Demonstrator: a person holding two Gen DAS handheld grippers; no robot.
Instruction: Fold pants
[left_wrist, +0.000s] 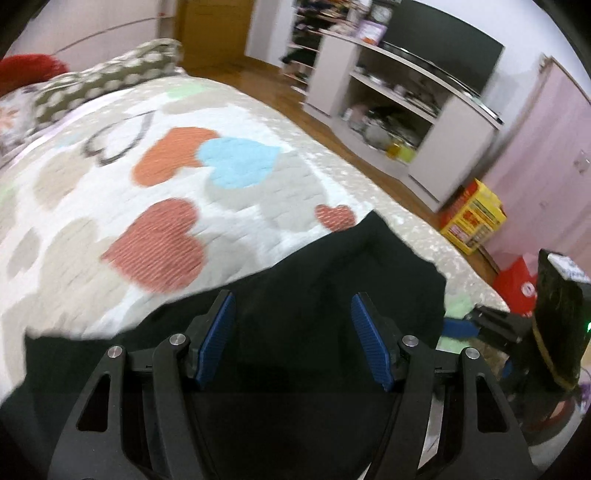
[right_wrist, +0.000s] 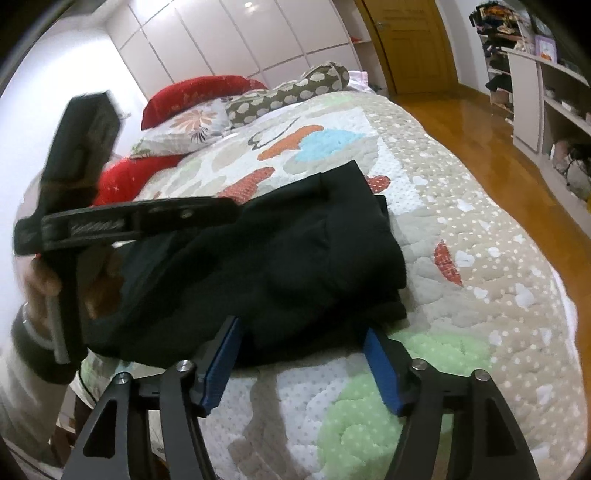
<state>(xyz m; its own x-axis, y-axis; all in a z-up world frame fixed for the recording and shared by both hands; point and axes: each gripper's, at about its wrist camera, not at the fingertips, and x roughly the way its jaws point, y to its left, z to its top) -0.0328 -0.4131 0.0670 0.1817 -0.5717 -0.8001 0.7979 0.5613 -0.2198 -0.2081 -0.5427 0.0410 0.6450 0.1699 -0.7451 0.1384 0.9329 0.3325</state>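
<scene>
Soft black pants (right_wrist: 280, 254) lie bunched on the quilted bedspread (right_wrist: 461, 206). Left gripper (left_wrist: 293, 328) hovers spread above them. Right gripper (right_wrist: 301, 354), fingers apart, straddles their near edge.

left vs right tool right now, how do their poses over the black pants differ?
The left tool hangs directly over the black fabric pants, with cloth filling the space between its blue-padded fingers; the right tool sits at the near edge of the pants, with mostly the heart-patterned quilted bedspread beneath it. Shared: both are open and neither grips cloth.
</scene>
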